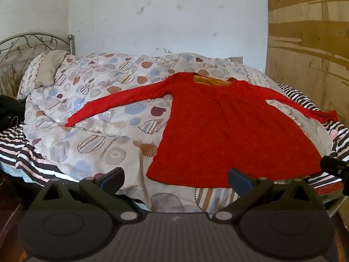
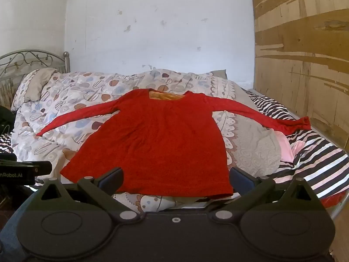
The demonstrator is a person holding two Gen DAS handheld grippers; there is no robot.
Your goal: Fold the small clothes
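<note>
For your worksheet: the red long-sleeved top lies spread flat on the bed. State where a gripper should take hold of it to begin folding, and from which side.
Probably the cuff of one outstretched sleeve of the red top, approached from its outer end. Each sleeve lies straight out from the body, so its thin tip is free to pinch and carry across. Both the left gripper and right gripper are open.

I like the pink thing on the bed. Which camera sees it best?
The right wrist view shows the pink cloth best: it lies in plain sight on the striped sheet, beside the red top. The left wrist view catches only a small bit at the frame's right edge.
</note>
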